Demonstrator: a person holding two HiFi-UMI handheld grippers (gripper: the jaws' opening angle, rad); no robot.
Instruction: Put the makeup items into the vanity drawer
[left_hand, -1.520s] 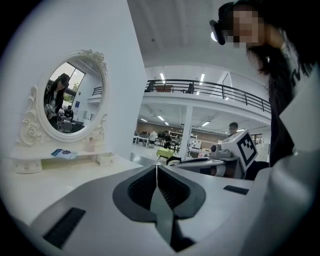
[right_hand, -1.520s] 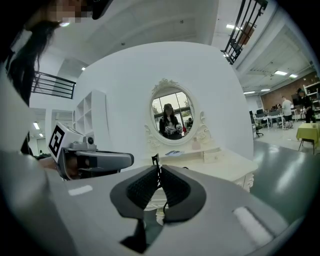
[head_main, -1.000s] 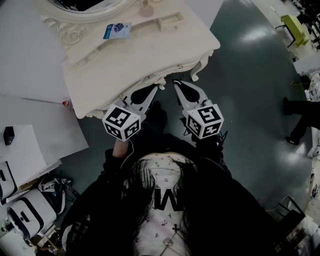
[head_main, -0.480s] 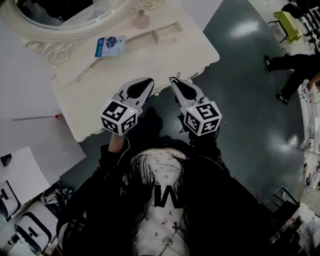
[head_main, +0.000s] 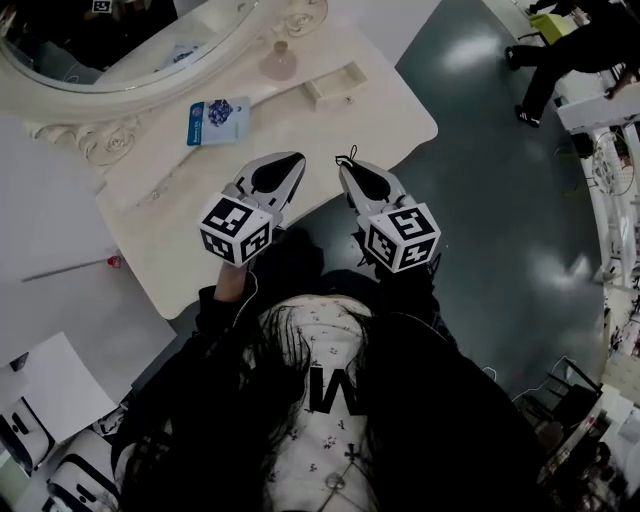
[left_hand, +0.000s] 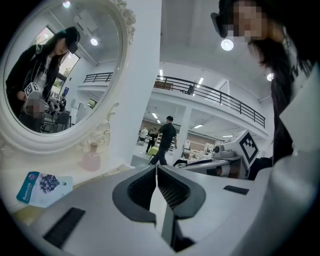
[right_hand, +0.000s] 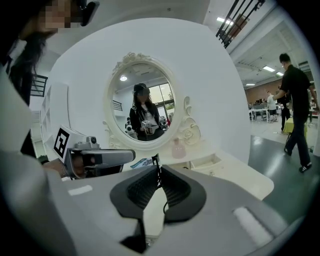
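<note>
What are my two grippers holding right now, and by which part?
The left gripper is shut on nothing. The right gripper is shut on a thin black strand that pokes out at its tips; what it is cannot be told.

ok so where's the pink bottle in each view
Head view: pink bottle near the top centre, on the vanity top beside the mirror's frame.
Left gripper view: pink bottle lower left, just under the mirror's rim.
Right gripper view: pink bottle near the centre, below the mirror's lower right edge.
Shared landmark: the oval mirror.
</note>
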